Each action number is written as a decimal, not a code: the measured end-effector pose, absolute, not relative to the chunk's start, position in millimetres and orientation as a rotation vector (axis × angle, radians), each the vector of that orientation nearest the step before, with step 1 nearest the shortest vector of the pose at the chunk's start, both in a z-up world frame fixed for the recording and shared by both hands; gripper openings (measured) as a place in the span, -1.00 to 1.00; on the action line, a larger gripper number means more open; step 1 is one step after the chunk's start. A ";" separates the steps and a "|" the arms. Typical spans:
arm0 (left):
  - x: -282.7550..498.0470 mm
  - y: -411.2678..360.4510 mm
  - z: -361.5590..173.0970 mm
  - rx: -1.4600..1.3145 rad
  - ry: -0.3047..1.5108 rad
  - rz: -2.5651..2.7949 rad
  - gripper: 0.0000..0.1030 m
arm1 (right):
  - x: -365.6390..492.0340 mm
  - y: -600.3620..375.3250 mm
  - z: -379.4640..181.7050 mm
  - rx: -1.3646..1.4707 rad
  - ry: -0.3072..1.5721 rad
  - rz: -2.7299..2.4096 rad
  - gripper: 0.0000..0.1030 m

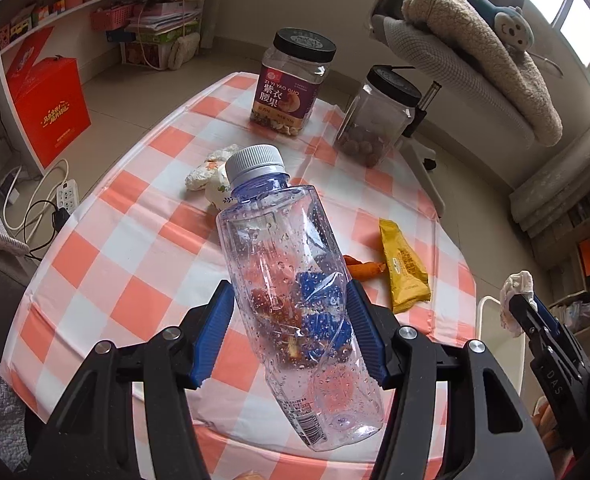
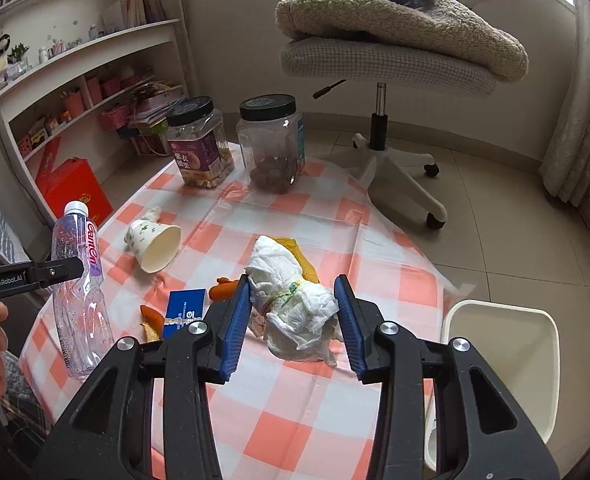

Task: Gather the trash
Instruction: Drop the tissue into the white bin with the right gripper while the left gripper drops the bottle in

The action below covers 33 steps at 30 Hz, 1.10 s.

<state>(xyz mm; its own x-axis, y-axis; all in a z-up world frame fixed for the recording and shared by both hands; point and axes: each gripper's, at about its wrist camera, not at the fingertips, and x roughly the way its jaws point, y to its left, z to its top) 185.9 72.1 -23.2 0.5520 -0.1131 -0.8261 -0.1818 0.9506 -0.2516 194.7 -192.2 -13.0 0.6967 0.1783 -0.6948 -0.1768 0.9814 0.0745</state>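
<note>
Here the tissue point(image 2: 295, 300) hangs above the checked table point(image 2: 295, 420), pinched between the right gripper's point(image 2: 293, 322) half-closed pads; the left gripper point(image 1: 291, 334), about half open, clamps the bottle point(image 1: 291, 280) mid-body; a white bin point(image 2: 503, 356) stands beside the table.

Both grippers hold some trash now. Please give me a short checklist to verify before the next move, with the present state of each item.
1. Left gripper clamps the plastic bottle: ok.
2. Right gripper holds the crumpled tissue: ok.
3. Bottle cap closed: ok.
4. White bin open, beside the table: ok.
5. Bin has room: cannot tell.
6. Table cleared: not ok; paper cup and yellow wrapper remain.
</note>
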 end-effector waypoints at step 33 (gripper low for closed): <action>177.5 -182.2 7.2 -0.093 0.893 -0.376 0.11 | 104.9 -439.7 26.1 0.375 0.584 -0.312 0.53</action>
<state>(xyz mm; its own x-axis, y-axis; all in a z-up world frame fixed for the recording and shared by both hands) 177.5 -182.2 7.2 0.5663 -0.3573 -0.7427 0.2807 0.9309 -0.2338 104.9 -439.7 26.1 0.7911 -0.1784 -0.5851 0.3871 0.8866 0.2531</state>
